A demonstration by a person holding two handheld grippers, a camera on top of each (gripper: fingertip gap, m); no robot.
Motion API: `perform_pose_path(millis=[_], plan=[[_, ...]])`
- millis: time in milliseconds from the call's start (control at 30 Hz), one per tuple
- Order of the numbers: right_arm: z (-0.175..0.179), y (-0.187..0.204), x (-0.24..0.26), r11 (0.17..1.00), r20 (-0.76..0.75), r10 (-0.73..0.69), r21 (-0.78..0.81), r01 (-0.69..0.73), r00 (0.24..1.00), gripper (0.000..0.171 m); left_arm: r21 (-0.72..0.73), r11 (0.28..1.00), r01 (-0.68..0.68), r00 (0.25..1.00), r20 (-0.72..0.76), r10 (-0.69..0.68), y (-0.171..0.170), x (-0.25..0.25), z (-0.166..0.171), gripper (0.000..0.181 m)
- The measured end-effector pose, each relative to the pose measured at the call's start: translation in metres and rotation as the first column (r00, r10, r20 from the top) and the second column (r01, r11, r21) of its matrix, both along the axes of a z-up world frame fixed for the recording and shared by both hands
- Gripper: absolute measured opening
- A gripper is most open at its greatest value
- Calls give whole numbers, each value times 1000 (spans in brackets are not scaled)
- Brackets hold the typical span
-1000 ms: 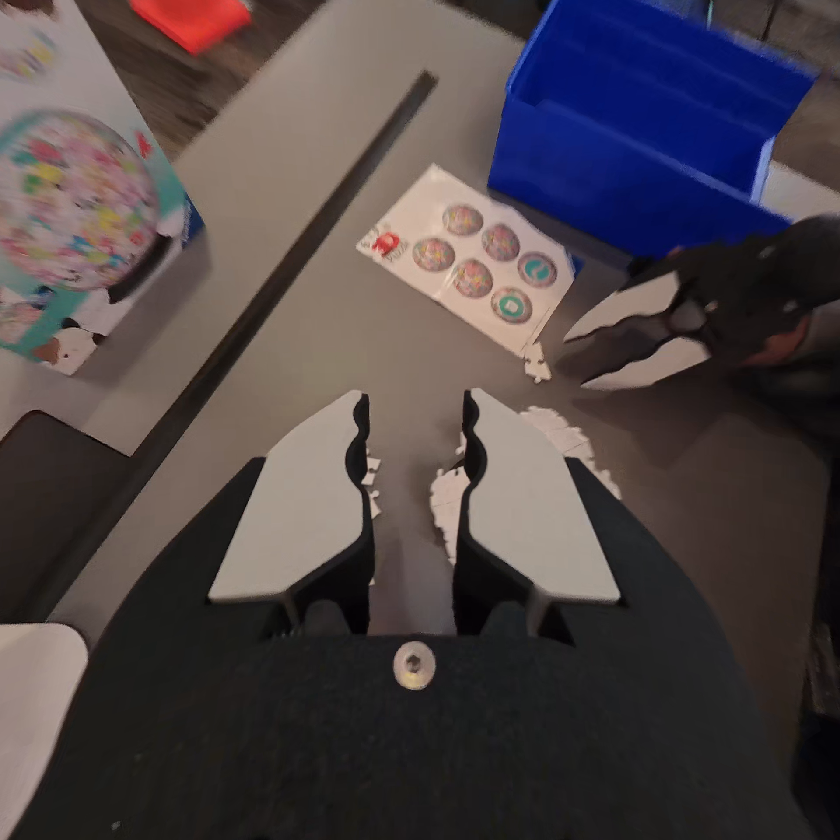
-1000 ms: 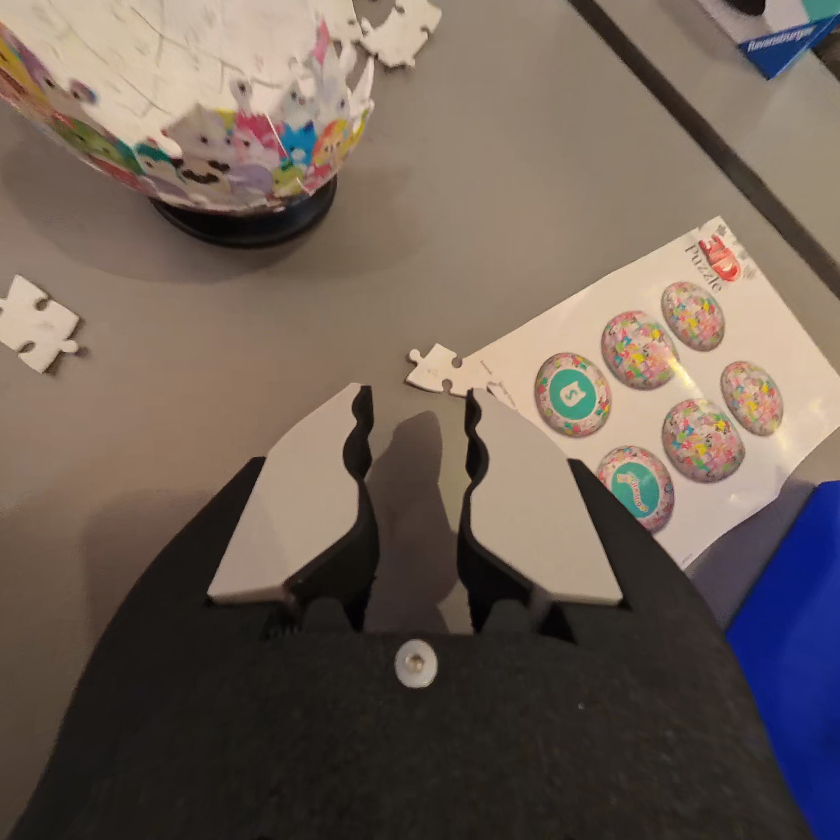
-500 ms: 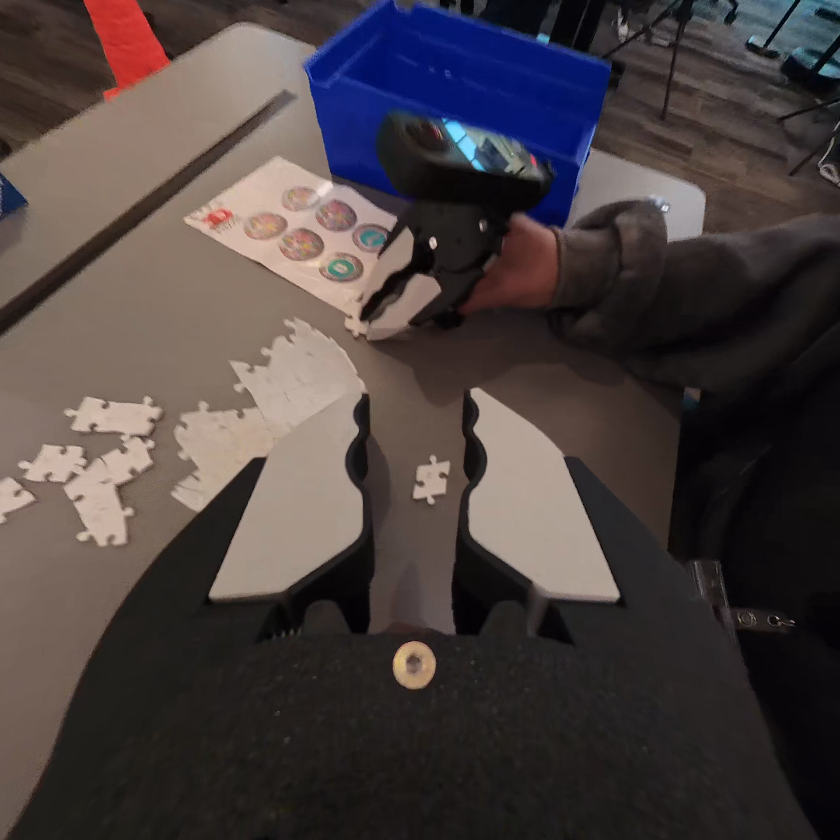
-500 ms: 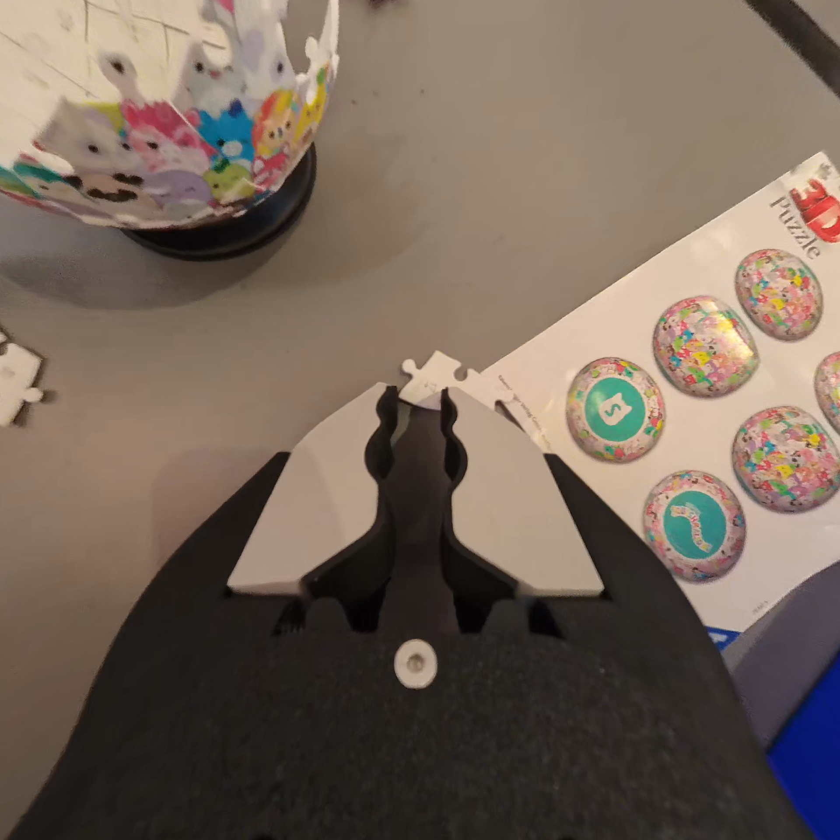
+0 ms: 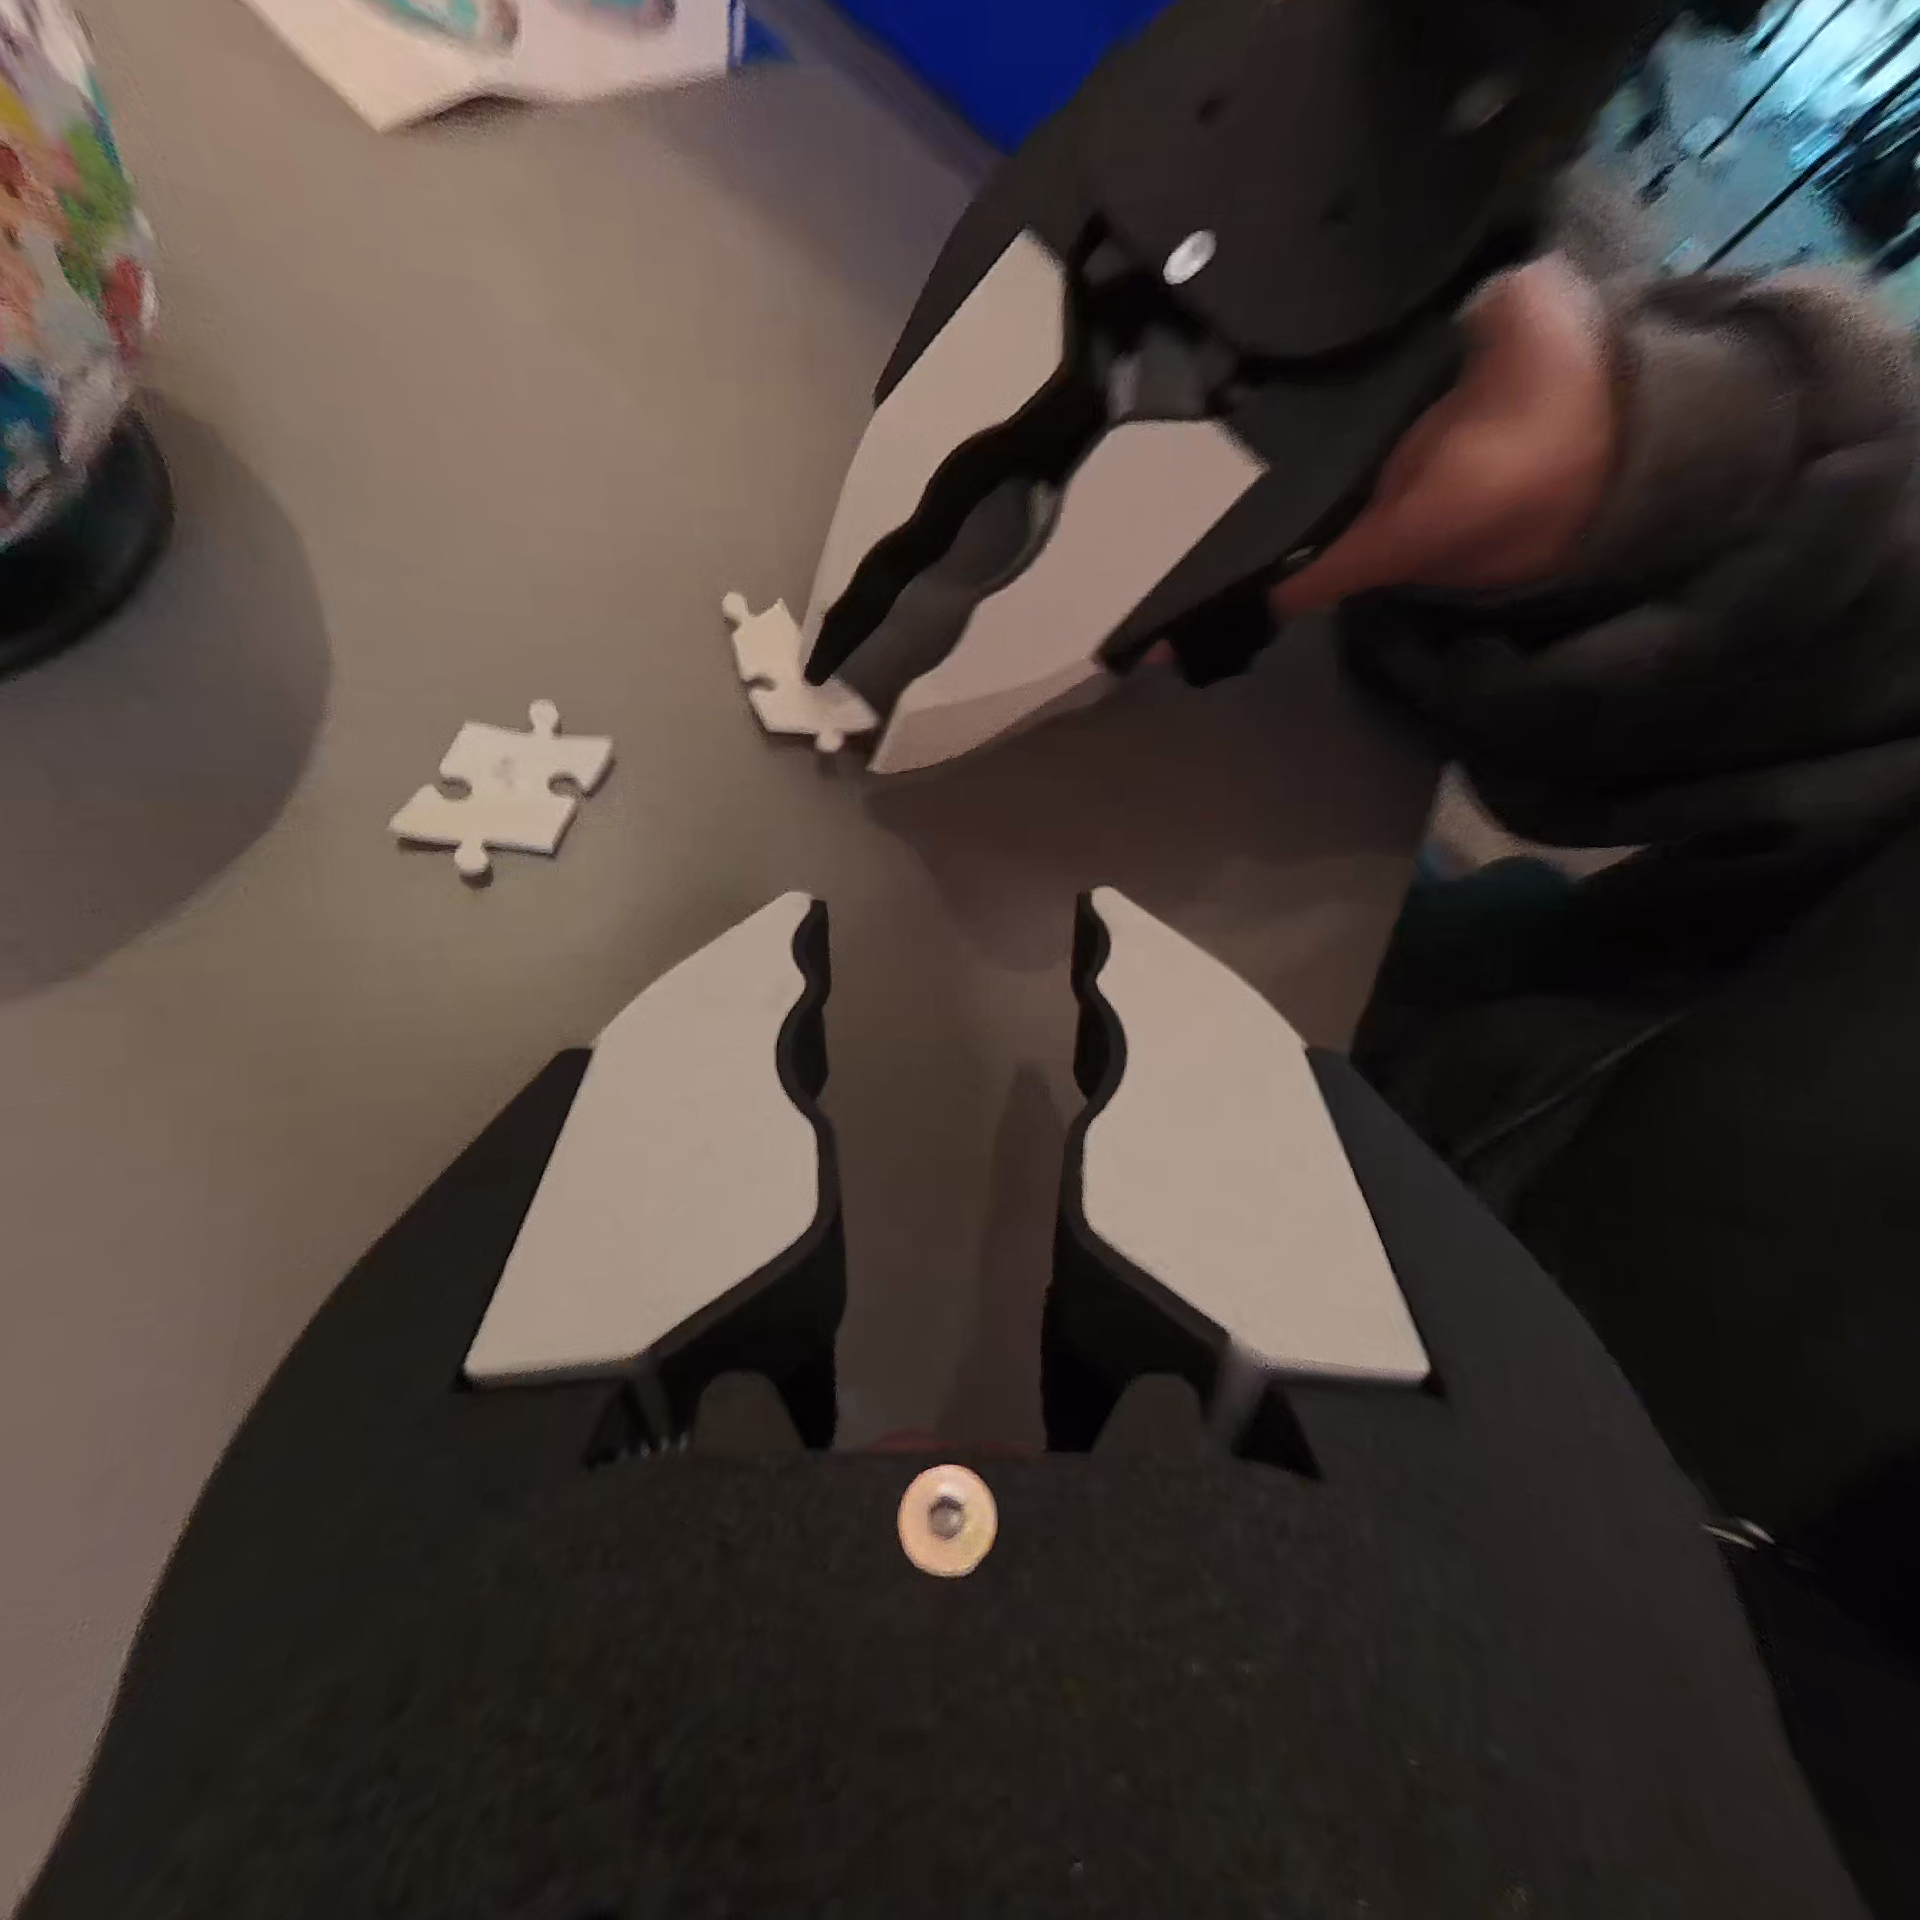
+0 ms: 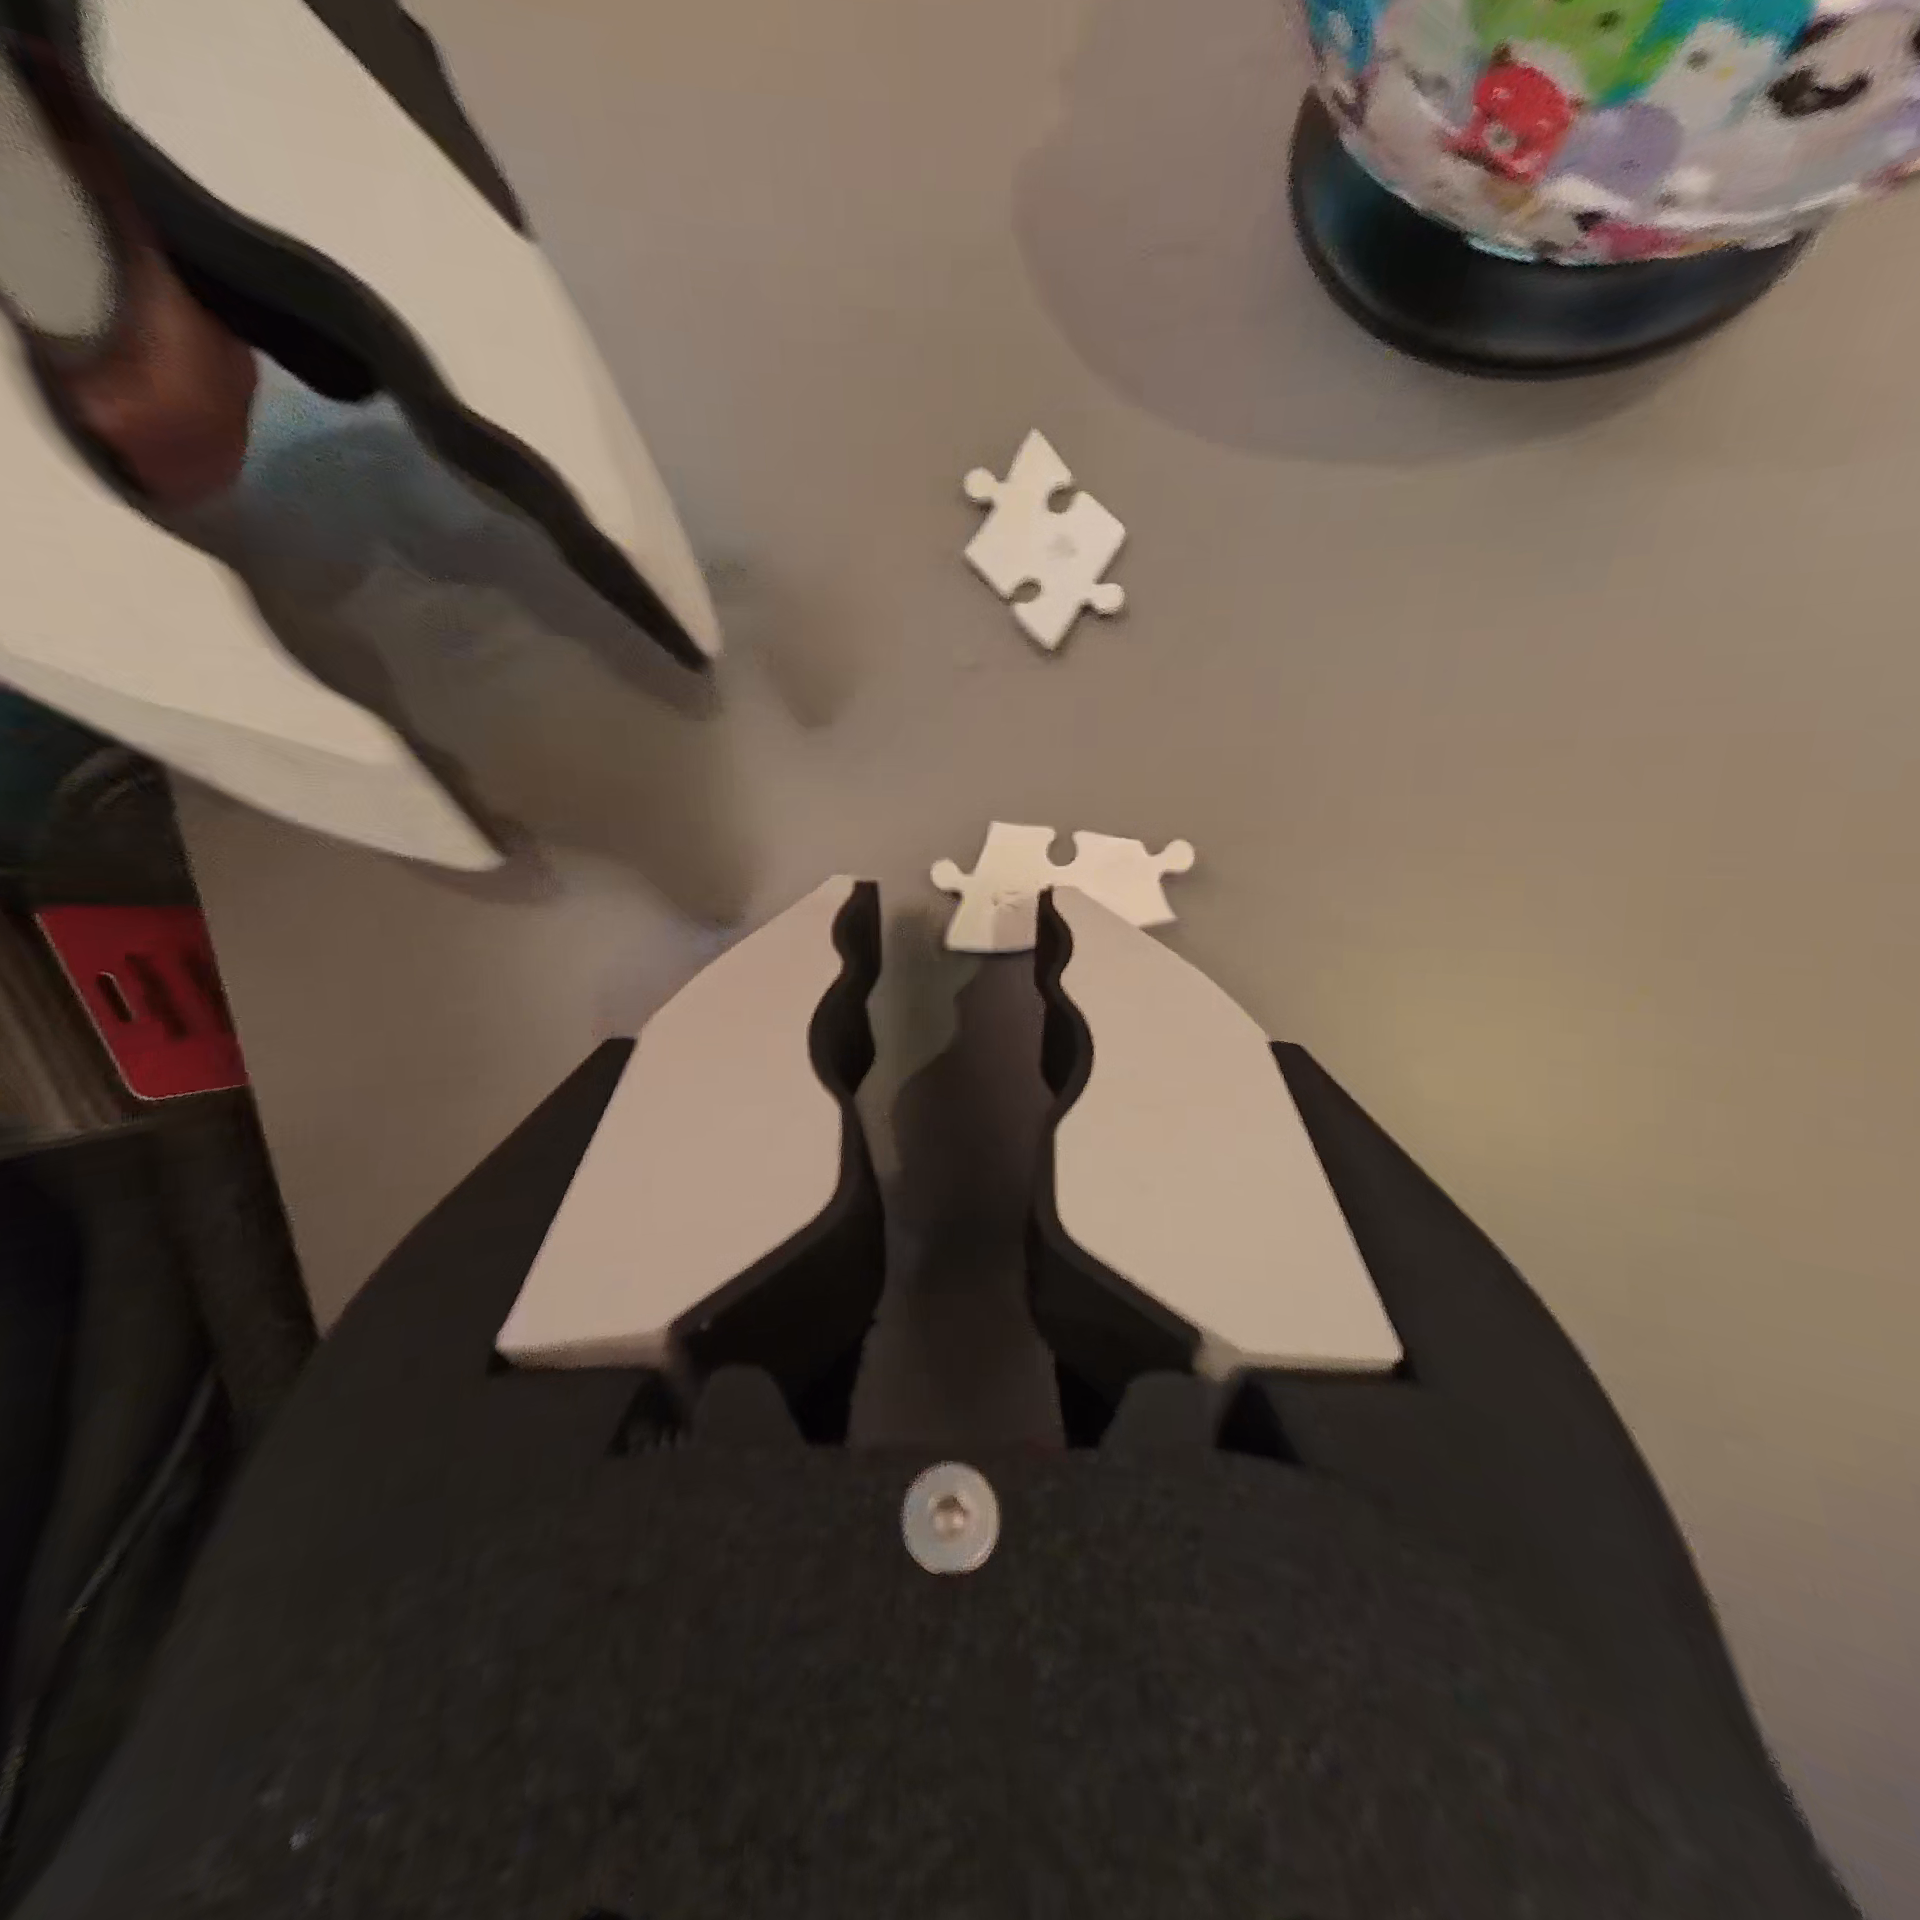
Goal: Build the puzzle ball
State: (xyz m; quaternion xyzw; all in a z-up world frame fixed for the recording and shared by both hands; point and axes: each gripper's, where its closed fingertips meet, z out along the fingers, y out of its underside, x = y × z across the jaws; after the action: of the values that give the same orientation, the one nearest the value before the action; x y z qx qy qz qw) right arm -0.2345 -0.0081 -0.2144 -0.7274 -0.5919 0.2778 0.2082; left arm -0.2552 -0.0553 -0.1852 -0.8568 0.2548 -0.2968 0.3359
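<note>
The grey table (image 5: 520, 416) fills the left wrist view, with the foot of the puzzle ball (image 5: 62, 343) on its black stand at the far left edge. Half a second ago this camera looked across scattered pieces toward the blue bin; it has since swung round to face the right gripper (image 5: 847, 717), which now comes in from the upper right with its tips down on a white puzzle piece (image 5: 795, 675) lying on the table. A second loose piece (image 5: 504, 774) lies just beside it, nearer the ball. The left gripper (image 5: 948, 914) hangs above bare table, its jaws spread and empty

In the right wrist view the instruction sheet that was under the tips is gone; the gripper has carried or dragged the piece (image 6: 1049, 878) over beside the ball (image 6: 1621, 125), which sits top right on its stand. The jaws stand slightly apart, one tip overlapping the piece; whether it is truly pinched I cannot tell. The left gripper (image 6: 603, 758) points in from the left, close by, so a handover or regrip looks likely next
</note>
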Motion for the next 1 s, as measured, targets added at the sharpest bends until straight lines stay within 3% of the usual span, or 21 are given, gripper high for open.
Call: perform_pose_path(millis=[67, 167, 267, 467, 567, 800, 1000], plan=[[9, -2, -1, 999, -26, 23, 31, -22, 999, 29, -21, 1000, -6, 996, -93, 5, 0, 1, -16, 43], [19, 16, 1, 995, -74, 15, 99, -7, 997, 22, -18, 1000, -19, 992, -121, 17, 3, 9, -20, 41], [14, 32, -1, 997, -33, 31, 72, -29, 999, 34, -19, 1000, 0, 995, -98, -2, 3, 16, -16, 40], [-2, 15, -5, 989, -21, 143, 42, -142, 990, 52, -26, 999, 30, 994, -105, -33, -1, 19, -17, 40], [-4, 13, -1, 983, 9, 146, 112, -146, 989, 35, -26, 999, 41, 992, -117, -44, -3, 19, -19, 40], [-5, 11, 3, 986, 13, 70, 153, -71, 997, 35, -22, 999, 32, 992, -122, -34, -3, 16, -20, 40], [9, 13, 0, 996, -74, 24, 90, -17, 997, 34, 1, 1000, -5, 990, -138, 5, 3, 8, -18, 40]])
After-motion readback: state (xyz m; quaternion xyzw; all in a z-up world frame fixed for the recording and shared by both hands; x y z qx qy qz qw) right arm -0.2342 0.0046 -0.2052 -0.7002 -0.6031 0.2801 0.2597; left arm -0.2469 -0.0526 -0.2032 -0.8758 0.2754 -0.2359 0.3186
